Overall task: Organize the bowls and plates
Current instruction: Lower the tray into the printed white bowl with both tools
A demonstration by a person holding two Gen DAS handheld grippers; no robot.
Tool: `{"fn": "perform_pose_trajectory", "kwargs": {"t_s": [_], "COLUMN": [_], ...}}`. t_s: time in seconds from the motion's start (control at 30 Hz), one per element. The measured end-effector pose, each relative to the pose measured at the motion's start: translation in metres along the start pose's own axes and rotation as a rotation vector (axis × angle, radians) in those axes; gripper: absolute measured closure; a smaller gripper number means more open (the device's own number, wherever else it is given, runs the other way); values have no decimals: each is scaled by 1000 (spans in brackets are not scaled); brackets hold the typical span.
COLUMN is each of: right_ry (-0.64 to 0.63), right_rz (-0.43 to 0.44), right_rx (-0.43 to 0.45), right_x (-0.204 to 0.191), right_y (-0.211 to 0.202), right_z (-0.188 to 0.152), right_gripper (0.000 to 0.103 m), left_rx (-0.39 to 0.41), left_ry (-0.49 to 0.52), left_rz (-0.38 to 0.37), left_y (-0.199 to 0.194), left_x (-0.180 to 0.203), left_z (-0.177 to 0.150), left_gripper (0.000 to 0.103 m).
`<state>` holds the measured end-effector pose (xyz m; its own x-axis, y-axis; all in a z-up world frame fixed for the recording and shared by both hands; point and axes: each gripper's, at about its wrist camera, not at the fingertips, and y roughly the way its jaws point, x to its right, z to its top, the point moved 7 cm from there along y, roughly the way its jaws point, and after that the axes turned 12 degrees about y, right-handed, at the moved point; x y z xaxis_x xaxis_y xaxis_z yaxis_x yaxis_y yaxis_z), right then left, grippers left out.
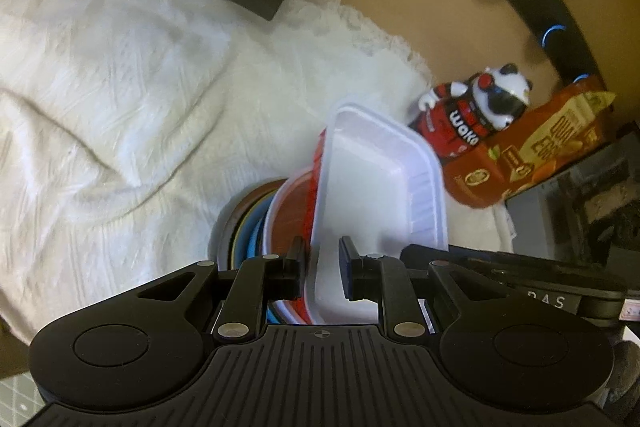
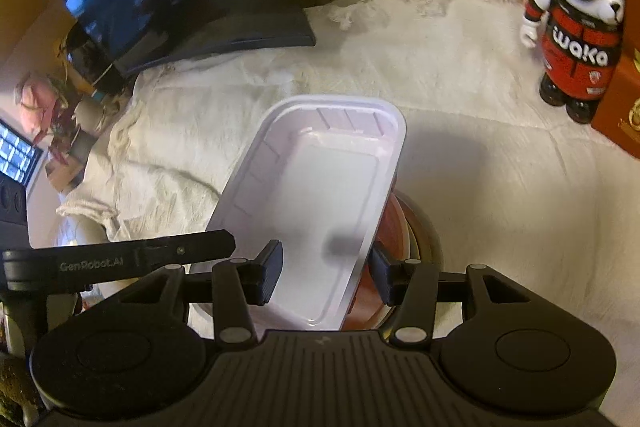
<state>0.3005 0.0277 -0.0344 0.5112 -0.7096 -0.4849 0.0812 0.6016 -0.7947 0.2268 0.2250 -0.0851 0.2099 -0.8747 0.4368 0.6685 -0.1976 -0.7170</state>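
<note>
- Left gripper (image 1: pixel 323 269): narrow, clamped on near rim of white rectangular tray (image 1: pixel 376 183).
- Right gripper (image 2: pixel 326 275): parted, pads clear of tray's sides.
- Tray atop stacked bowls (image 1: pixel 256 227); panda figurine (image 2: pixel 576 39) at 2 o'clock.

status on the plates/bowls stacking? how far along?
Done: a stack of coloured plates and a red bowl sits nested on the white cloth. In hand: the white rectangular tray lies tilted on top; the left gripper pinches its rim, the right gripper has its jaws apart around the tray's near end. Left: settling the tray flat. No other loose dishes in view.
</note>
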Motion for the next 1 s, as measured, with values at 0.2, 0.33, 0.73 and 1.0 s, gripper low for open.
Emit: {"fn": "perform_pose_trajectory", "kwargs": {"t_s": [0.2, 0.33, 0.73, 1.0], "right_ry": [-5, 23, 44, 33], "right_rz": [11, 4, 24, 13], "right_rx": [-73, -112, -21, 25], "right_x": [6, 13, 7, -3], "right_y": [9, 17, 7, -7], "right_z": [-9, -16, -11, -17], "right_gripper": [54, 54, 54, 53], "left_rx": [-9, -7, 15, -8], "left_ry": [-2, -32, -17, 16], "left_rz": [5, -8, -14, -32], "left_y": [-3, -1, -22, -24], "left_x": [2, -2, -11, -5], "left_z": [-6, -7, 1, -3], "left_gripper": [83, 83, 83, 82]}}
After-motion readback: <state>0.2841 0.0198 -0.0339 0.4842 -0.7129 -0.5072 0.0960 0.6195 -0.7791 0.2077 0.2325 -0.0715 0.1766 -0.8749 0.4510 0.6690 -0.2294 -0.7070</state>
